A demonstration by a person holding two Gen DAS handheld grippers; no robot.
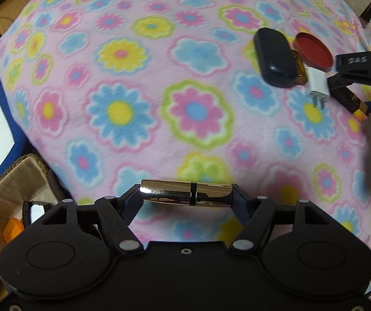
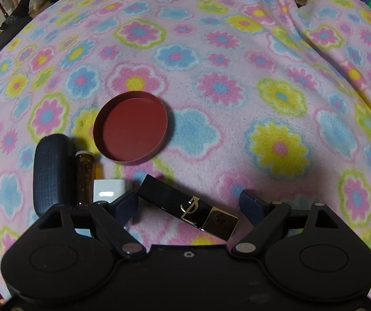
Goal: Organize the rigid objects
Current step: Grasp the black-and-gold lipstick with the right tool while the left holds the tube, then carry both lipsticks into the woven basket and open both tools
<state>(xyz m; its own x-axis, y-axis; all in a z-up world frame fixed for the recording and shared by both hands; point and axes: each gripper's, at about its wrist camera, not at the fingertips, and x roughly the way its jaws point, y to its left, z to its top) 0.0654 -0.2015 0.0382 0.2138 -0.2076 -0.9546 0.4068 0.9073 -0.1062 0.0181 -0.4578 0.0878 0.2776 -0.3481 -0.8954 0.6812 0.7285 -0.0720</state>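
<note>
Clearly pinched end to end in the left gripper (image 1: 186, 194): a shiny metallic tube (image 1: 185, 193), gold-chrome with a dark seam ring near its middle, held crosswise above the flowered fleece blanket (image 1: 159, 64), each fingertip pressing on one end. Probably light, stiff and slick, that polished shell; liable to squirt out if the squeeze slackens, and a grip along the length puts load on the seam, so better taken across the body on one side of the ring. At the lower left edge, a cloth-lined box (image 1: 6, 189) with something orange inside, perhaps the place for sorted items, though hard to say. Over on the right, the right gripper (image 2: 189, 203) spread wide, jaws either side of a black and gold lipstick case (image 2: 189, 204) lying slantwise on the fleece, not yet touching it on either side as far as can be told. Square-edged, hard, glossy, likely light; flat long faces the best purchase, near the middle, since the slant means one corner would meet a finger first and turn the case. Just beside it, a white charger plug (image 2: 109, 190), a small amber vial (image 2: 84, 178) lying against a dark textured case (image 2: 52, 173), and a red round lid (image 2: 132, 127) open side up, all rigid, all close together.
</note>
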